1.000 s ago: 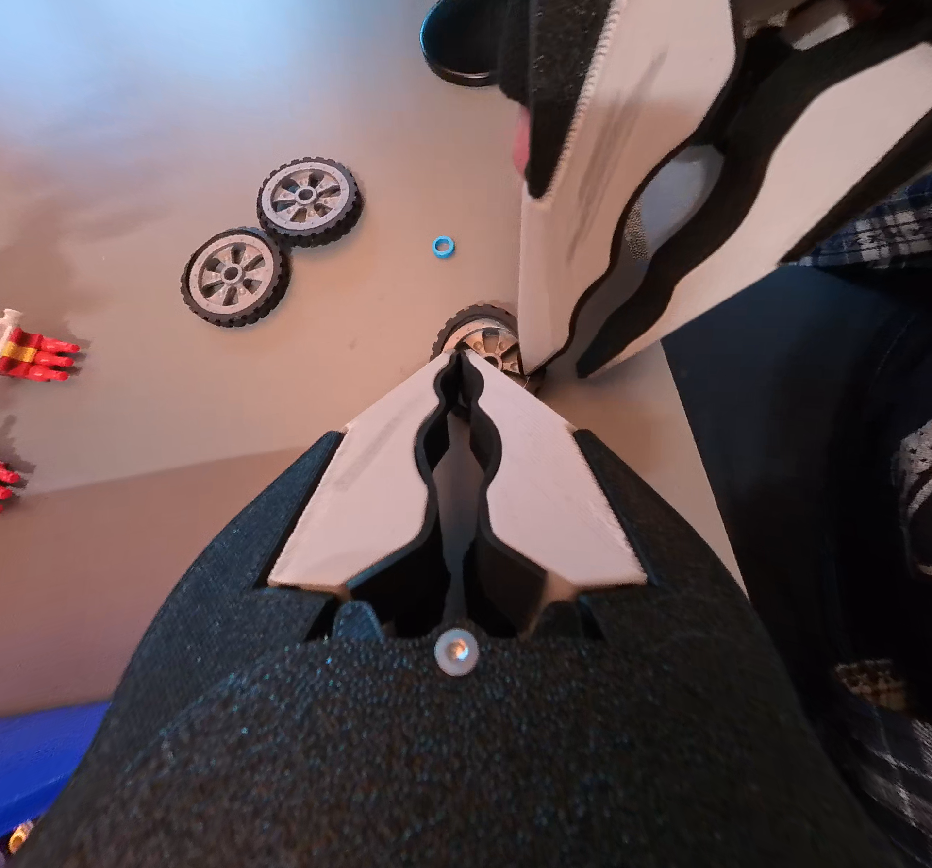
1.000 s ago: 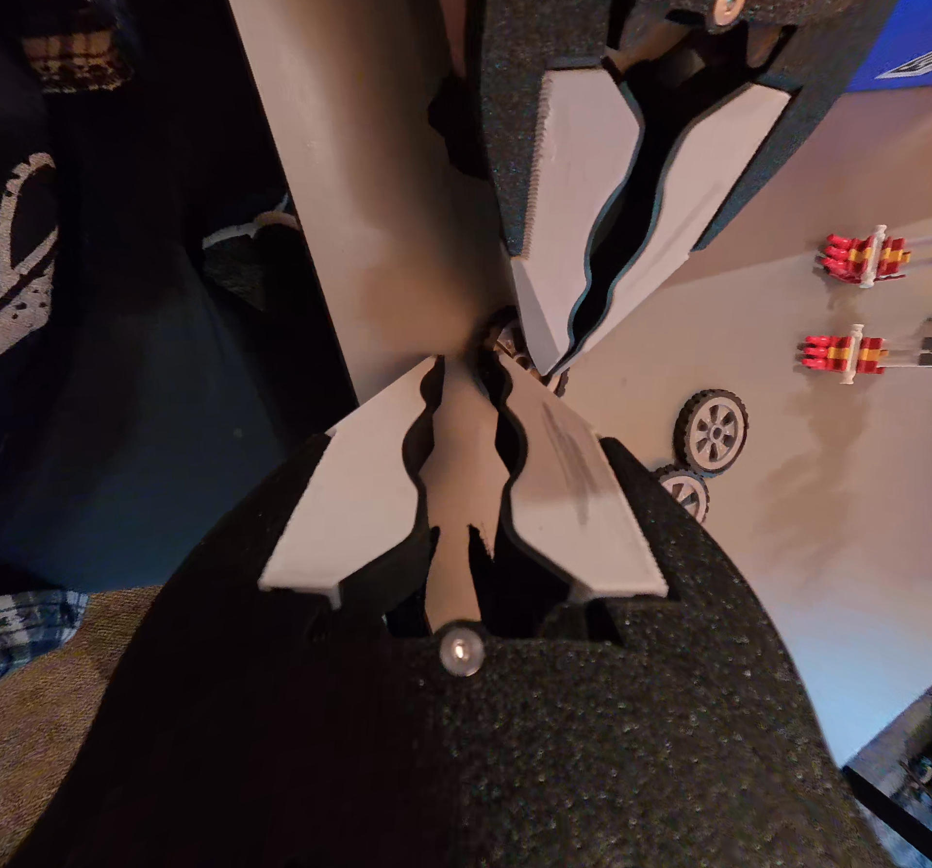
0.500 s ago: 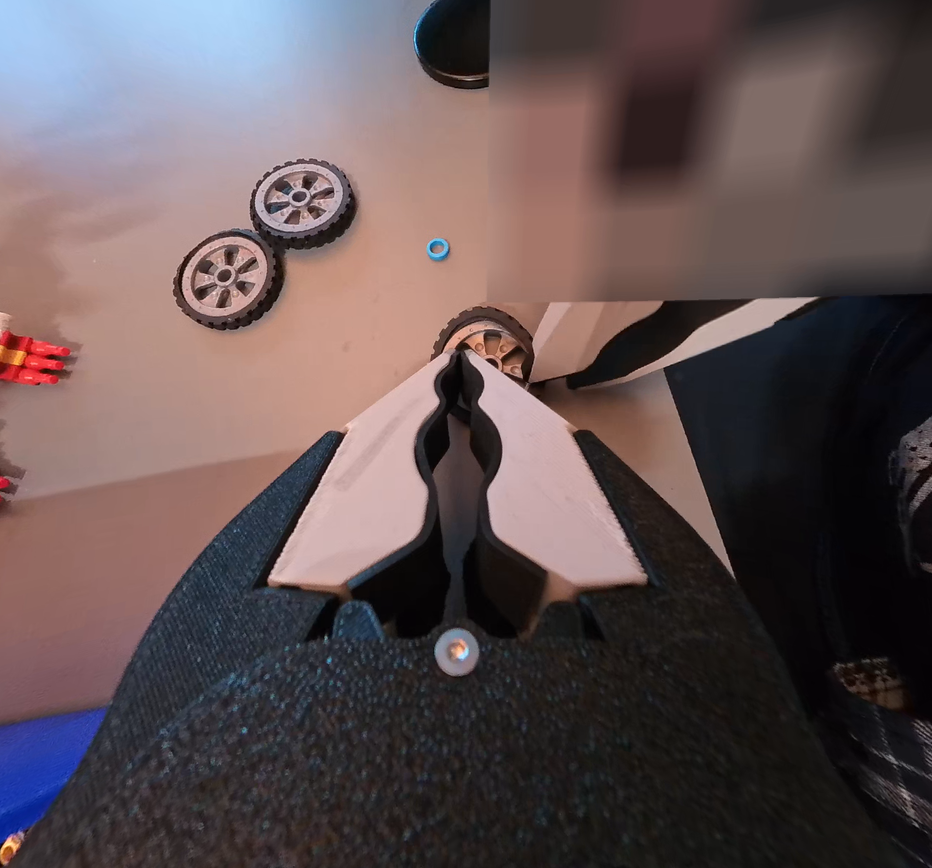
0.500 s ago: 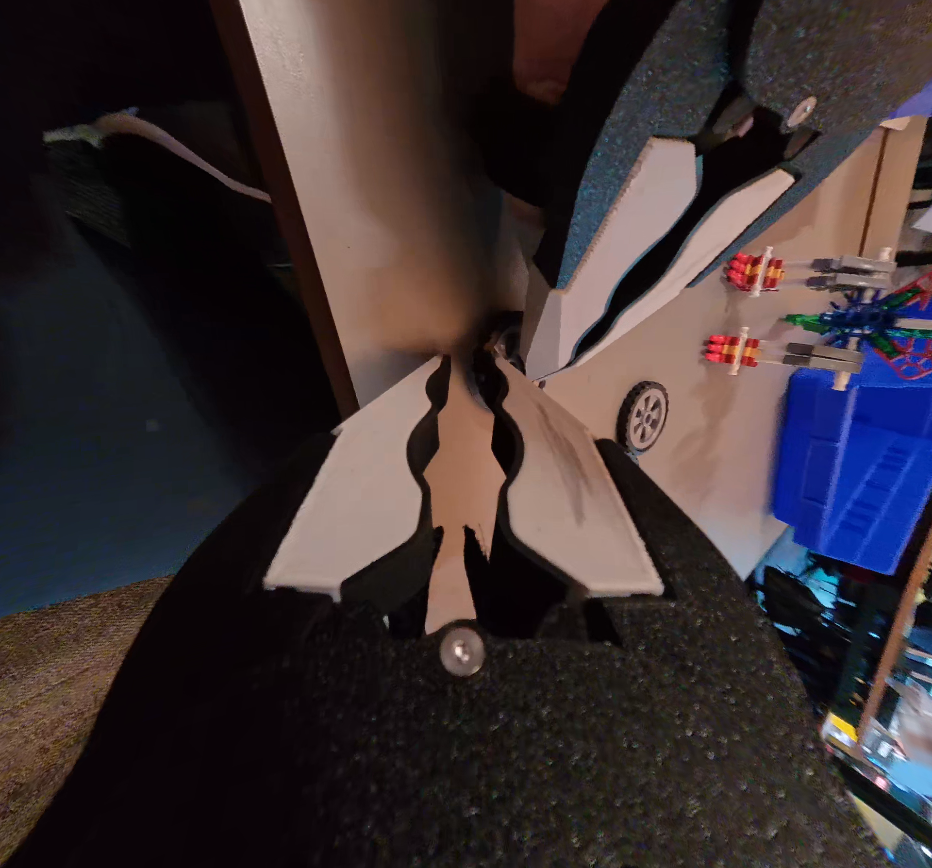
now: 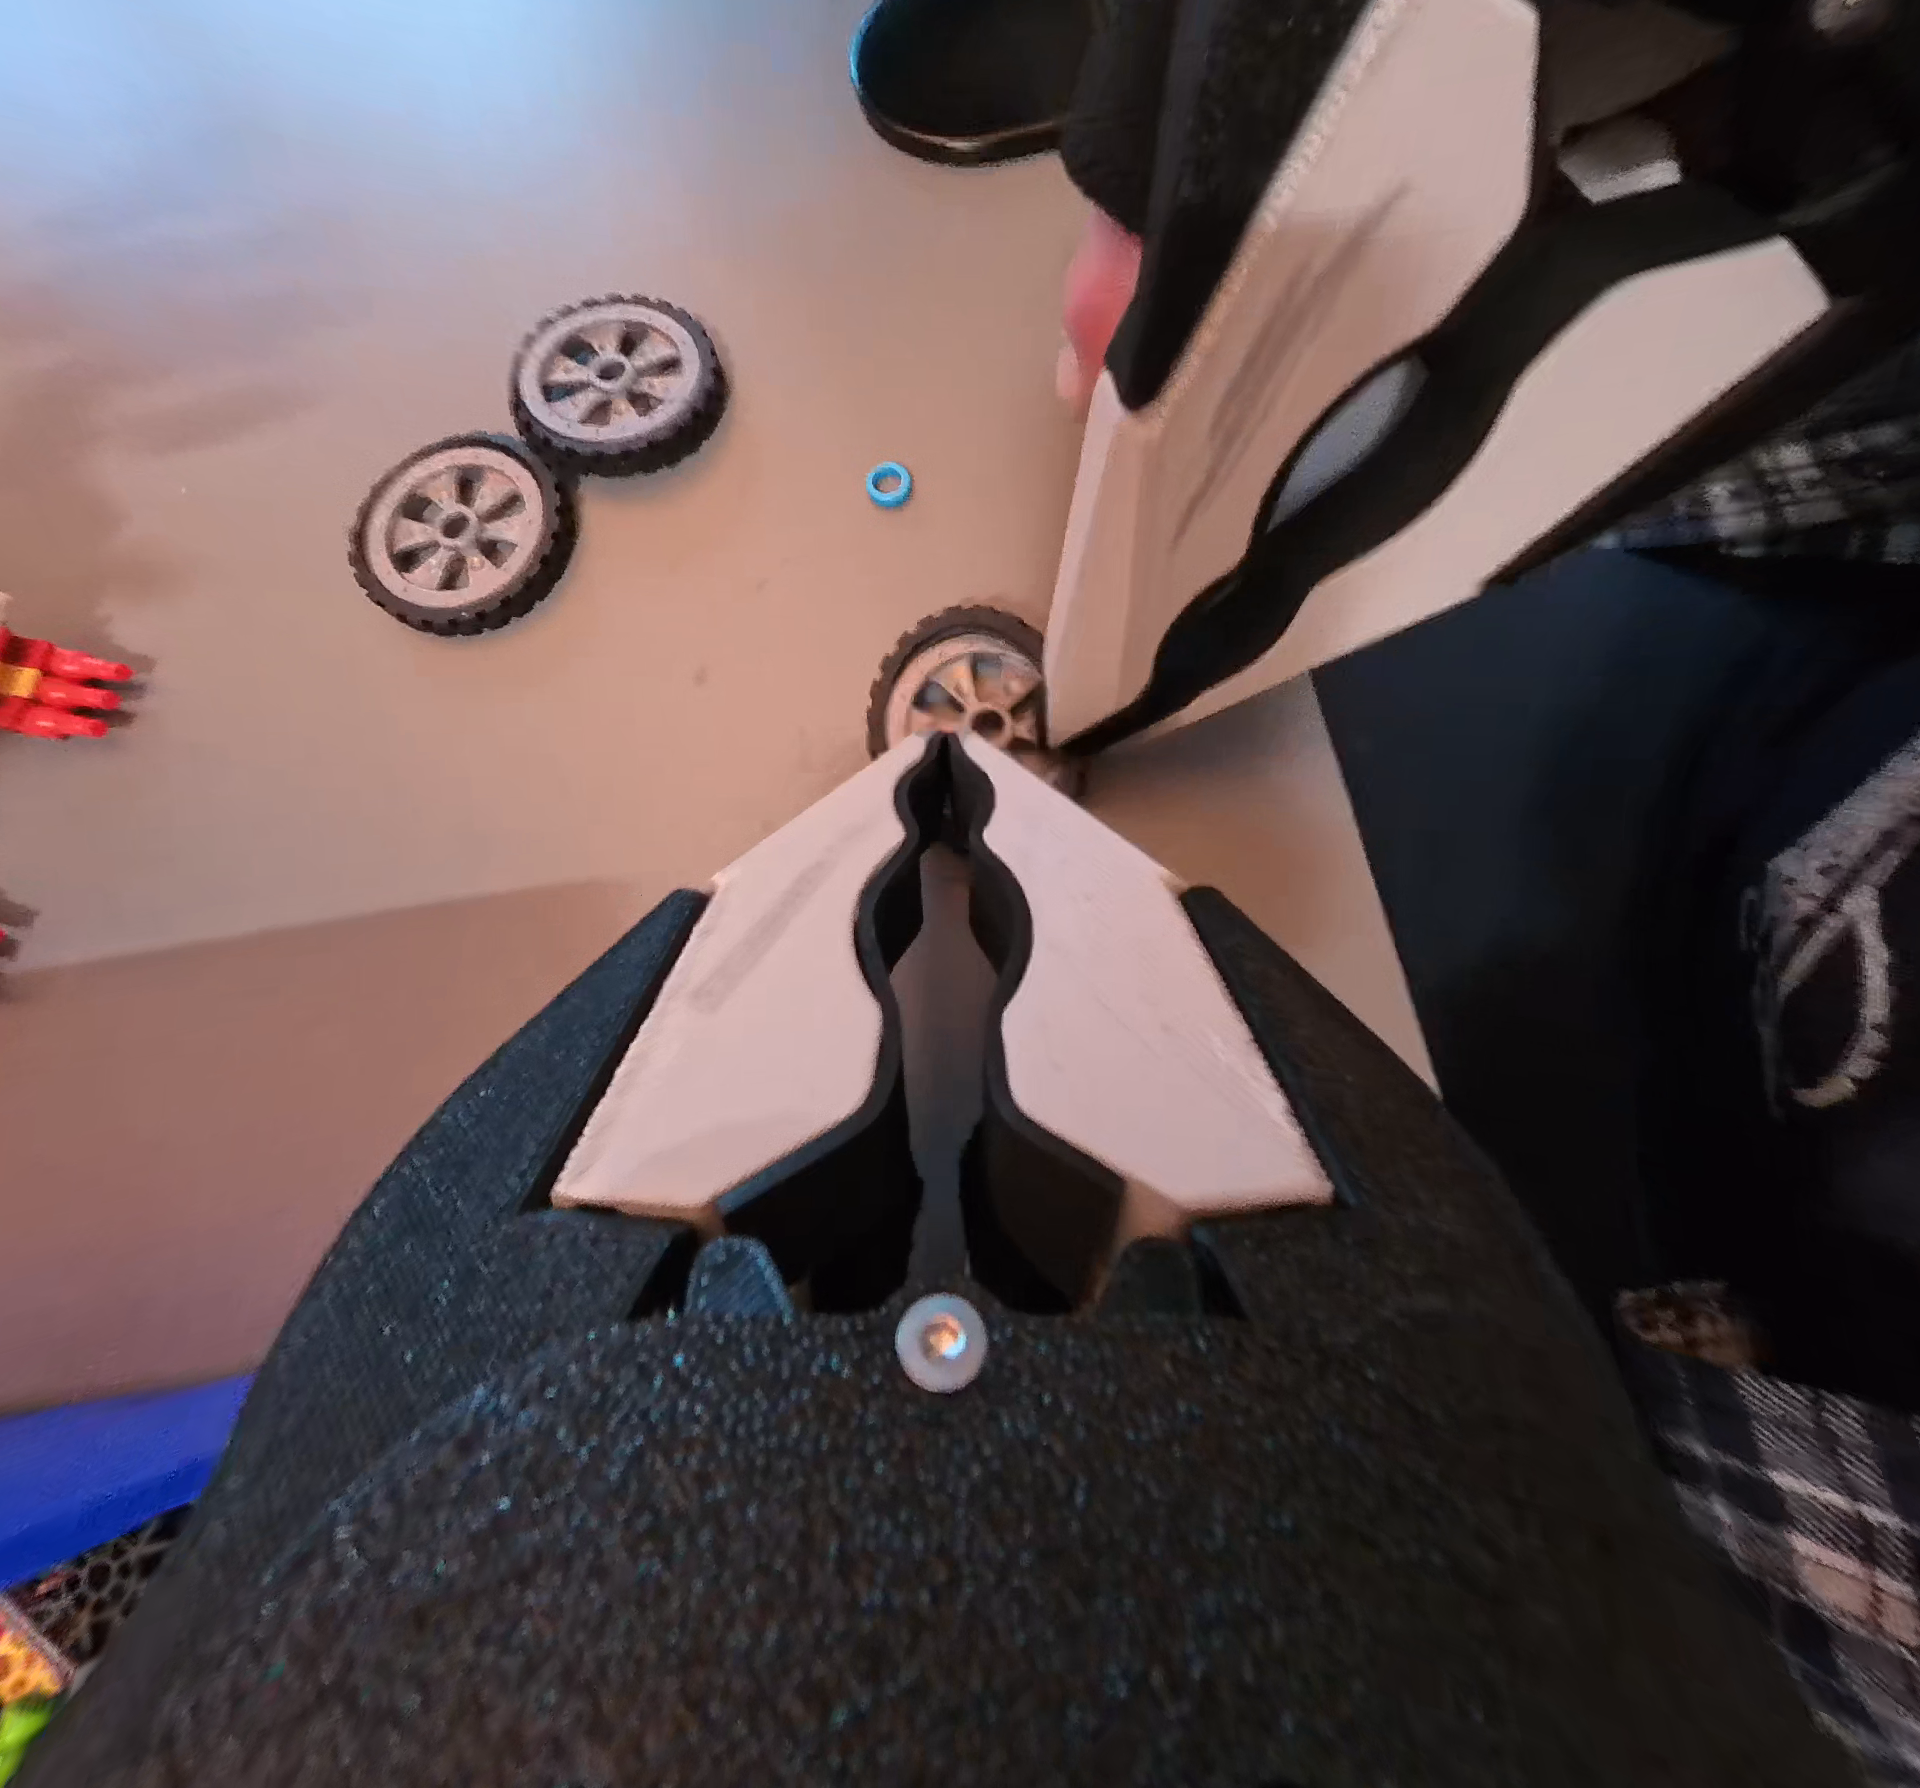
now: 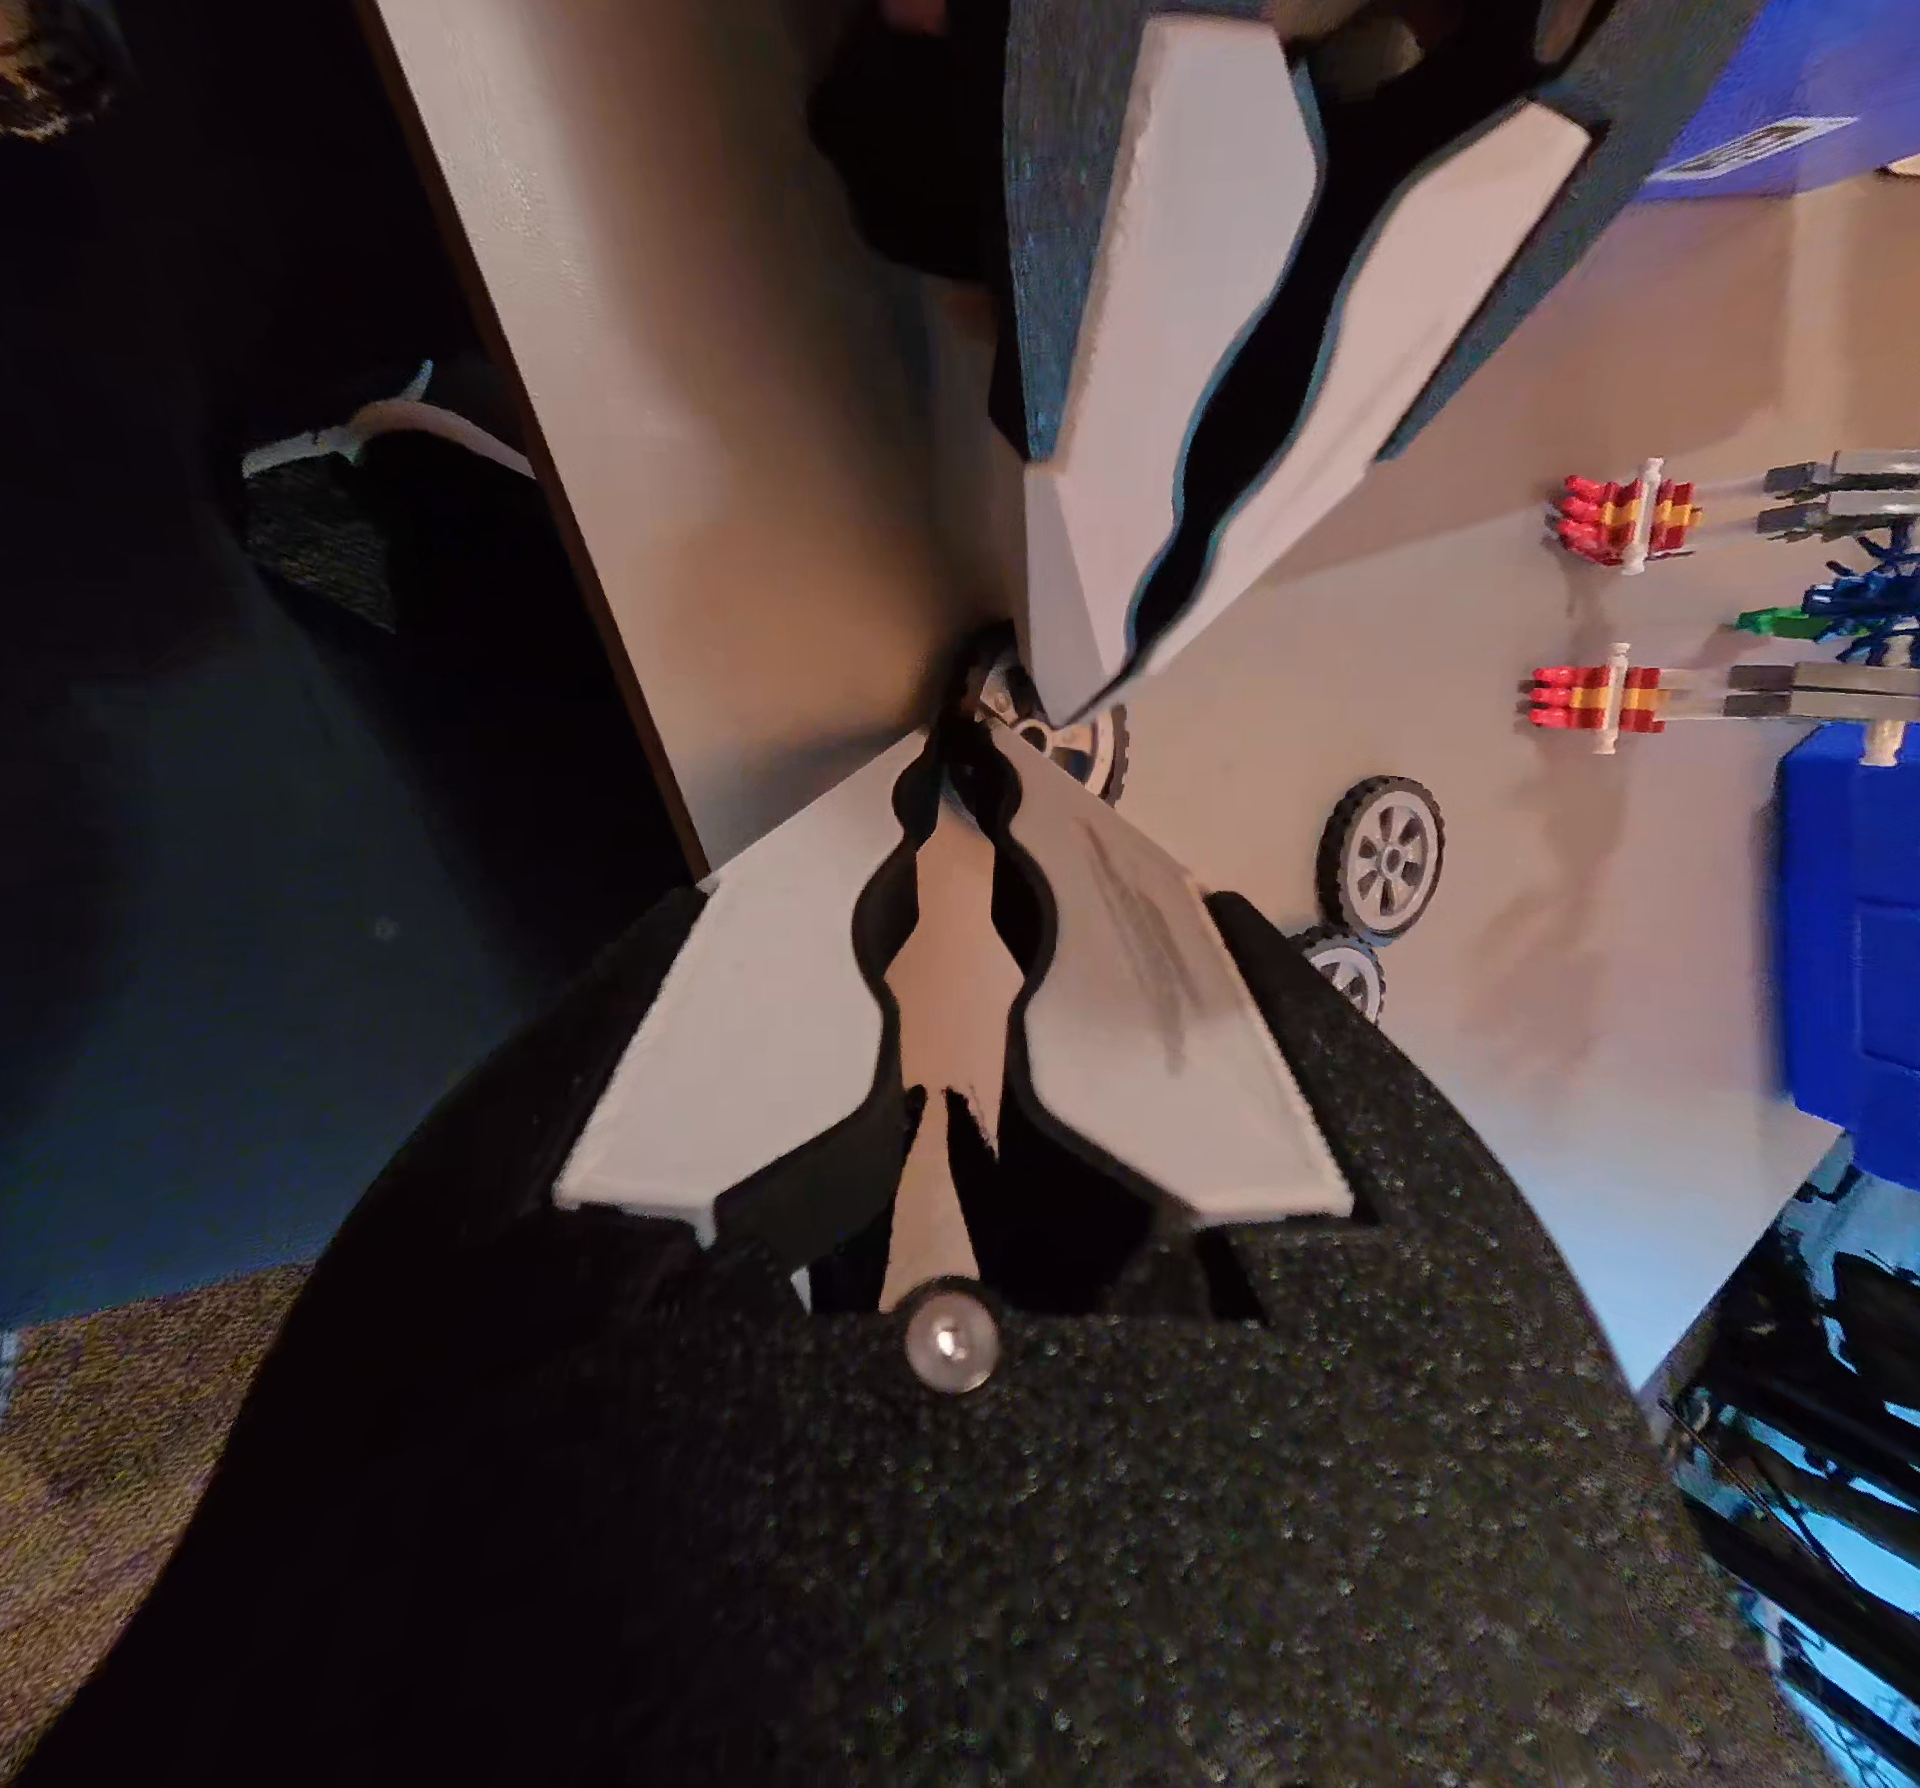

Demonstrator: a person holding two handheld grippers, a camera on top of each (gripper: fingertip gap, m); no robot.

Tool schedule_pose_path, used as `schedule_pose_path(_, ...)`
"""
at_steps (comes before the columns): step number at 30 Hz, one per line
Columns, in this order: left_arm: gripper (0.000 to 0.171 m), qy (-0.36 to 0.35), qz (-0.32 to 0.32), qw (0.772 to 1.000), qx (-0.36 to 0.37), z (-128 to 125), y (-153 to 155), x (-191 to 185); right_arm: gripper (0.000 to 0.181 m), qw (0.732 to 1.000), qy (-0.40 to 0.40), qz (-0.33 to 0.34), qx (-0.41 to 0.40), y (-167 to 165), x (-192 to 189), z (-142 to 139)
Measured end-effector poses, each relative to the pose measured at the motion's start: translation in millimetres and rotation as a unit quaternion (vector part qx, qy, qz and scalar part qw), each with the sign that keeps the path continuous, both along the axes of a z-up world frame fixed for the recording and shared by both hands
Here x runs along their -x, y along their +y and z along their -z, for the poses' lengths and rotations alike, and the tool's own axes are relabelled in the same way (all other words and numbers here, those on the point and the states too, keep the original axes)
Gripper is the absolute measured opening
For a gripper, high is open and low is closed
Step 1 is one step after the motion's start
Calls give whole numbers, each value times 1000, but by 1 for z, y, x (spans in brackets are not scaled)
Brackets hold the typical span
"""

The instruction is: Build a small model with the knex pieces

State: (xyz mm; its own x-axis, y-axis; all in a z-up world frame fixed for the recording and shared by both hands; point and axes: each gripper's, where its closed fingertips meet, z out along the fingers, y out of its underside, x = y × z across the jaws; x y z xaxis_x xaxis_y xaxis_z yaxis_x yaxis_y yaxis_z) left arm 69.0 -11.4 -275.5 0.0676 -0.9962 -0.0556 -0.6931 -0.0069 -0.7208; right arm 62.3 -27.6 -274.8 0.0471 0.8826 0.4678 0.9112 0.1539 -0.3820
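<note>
**Left wrist view:** the left gripper (image 5: 945,749) has its jaws drawn narrow, almost meeting. The tips lie over the near rim of a grey-spoked wheel (image 5: 961,684) on the tan table (image 5: 727,180), close to its edge. I cannot tell whether they actually pinch the tyre. The right gripper (image 5: 1055,736) reaches in from 1 o'clock, just as narrow, and its tip touches the same wheel's right side. Two spare wheels (image 5: 613,382) sit touching at 10 o'clock, a small blue ring (image 5: 888,484) at 12 and red pieces (image 5: 62,694) at 9. None of these has shifted in the last second.

**Right wrist view:** the right gripper's gap has tightened since a second ago, with the dark tyre edge at its tips. The view has rolled back from its tilt of half a second ago, and a blue bin (image 6: 1849,928) shows at 3 o'clock. The wheel stays put between both sets of tips.
</note>
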Motion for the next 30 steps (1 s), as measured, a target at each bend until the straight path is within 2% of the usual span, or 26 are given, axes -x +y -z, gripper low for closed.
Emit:
schedule_pose_path(4, 0, -24, 5, 999, 48, -9, -5, 6, 6, 1000, 2, -9, 0, 0, 1, 0)
schedule_pose_path(7, 0, 2, 33, 999, 38, -1, -12, 7, 7, 1000, -2, -15, 2, -1, 1, 0)
schedule_pose_path(13, 0, 2, 63, 997, 47, 1, -21, 8, 8, 1000, -1, -24, 11, -5, 2, 0)
schedule_pose_path(21, 0, 6, 64, 998, 29, 3, -22, 4, 12, 999, -19, -39, 15, -10, -1, -4)
schedule_pose_path(27, 0, 4, 62, 997, 38, 3, -22, 3, 7, 996, 31, -46, 67, -15, 7, -12)
schedule_pose_path(30, 0, 3, 62, 997, 44, 3, -22, 3, 7, 998, 19, -33, 57, -8, 1, -5)
